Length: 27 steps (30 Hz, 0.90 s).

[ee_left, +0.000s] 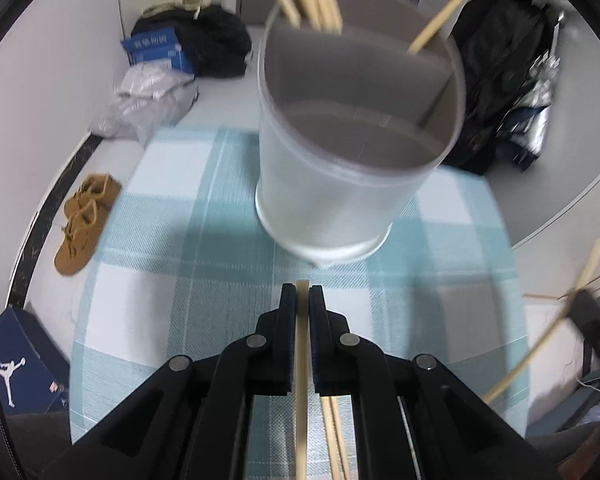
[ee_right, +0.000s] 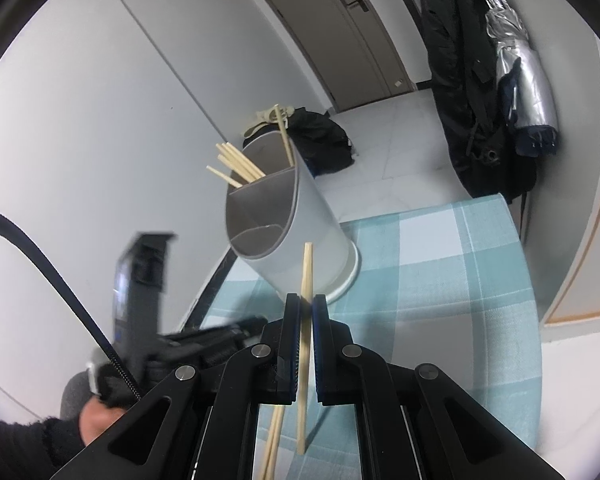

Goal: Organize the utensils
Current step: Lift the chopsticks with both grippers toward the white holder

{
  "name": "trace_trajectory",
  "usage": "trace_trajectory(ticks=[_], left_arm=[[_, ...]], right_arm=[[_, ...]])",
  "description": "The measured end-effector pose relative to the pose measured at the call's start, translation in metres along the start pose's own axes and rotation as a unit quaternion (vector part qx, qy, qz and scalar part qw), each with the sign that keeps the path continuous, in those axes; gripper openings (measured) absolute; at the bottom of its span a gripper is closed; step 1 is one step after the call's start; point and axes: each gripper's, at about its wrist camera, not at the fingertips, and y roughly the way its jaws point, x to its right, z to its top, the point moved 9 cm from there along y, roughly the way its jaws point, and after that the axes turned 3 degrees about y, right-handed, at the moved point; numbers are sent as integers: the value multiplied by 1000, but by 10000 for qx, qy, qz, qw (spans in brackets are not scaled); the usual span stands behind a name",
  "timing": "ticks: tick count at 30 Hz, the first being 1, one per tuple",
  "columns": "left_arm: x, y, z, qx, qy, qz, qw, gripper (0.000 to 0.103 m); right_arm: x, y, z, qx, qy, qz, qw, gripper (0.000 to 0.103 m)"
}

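Checked cloth covers the bench, and on it each hand-held gripper has work: the left hand-held gripper is clamped on one chopstick, the right hand-held gripper likewise pinches another chopstick, probably both bound for the divided holder just ahead. Only the left view looks into its empty front compartment; only the right shows a person's hand and two loose chopsticks lying below.
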Motion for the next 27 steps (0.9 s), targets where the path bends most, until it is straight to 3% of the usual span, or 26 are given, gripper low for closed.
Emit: trace_trajectory(ticks=[11, 14, 17, 27], left_arm=[[17, -57, 14, 962, 50, -587, 9936, 3], [13, -65, 14, 1103, 112, -567, 9922, 3], [14, -75, 11, 1278, 274, -306, 9909, 3], [23, -96, 1, 1425, 452, -383, 9880, 3]], right_arm=[[-16, -5, -9, 93, -312, -18, 9995, 5], [-22, -7, -11, 146, -394, -23, 9991, 5], [-28, -7, -14, 115, -479, 28, 9988, 5], [-45, -6, -19, 95, -775, -34, 9969, 5]])
